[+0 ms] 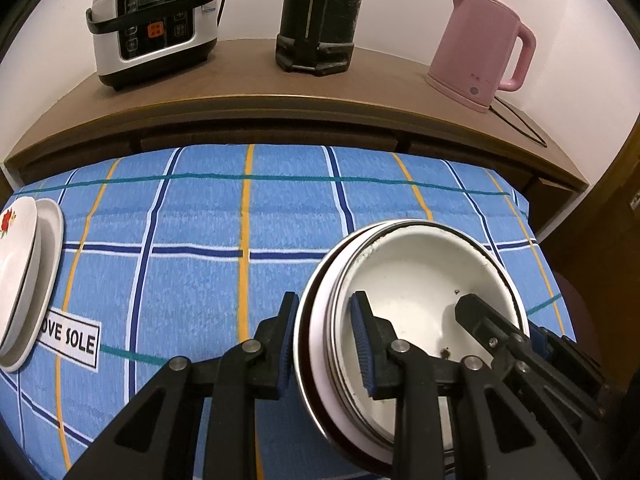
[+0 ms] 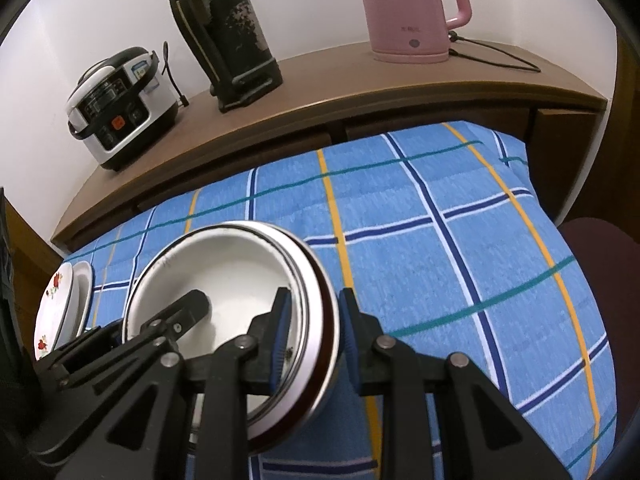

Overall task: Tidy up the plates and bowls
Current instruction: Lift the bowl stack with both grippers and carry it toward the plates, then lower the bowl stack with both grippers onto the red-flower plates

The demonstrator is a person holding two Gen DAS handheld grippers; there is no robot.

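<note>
A stack of nested bowls [image 1: 416, 280], white inside with dark-rimmed outer ones, sits on the blue plaid cloth [image 1: 200, 248]. My left gripper [image 1: 326, 336] straddles the stack's left rim, one finger outside and one inside, jaws closed on it. My right gripper [image 2: 314, 332] straddles the right rim of the bowl stack [image 2: 224, 276] the same way. Each gripper shows in the other's view, inside the bowl. Two white plates [image 1: 24, 272], the top one with red flowers, lie at the cloth's left edge and show in the right wrist view [image 2: 60, 304].
Behind the cloth, a wooden shelf [image 1: 248, 80] carries a rice cooker [image 1: 156, 20], a black thermos [image 1: 320, 16] and a pink kettle [image 1: 480, 48] with a cord. A dark red seat [image 2: 608, 280] lies at the right.
</note>
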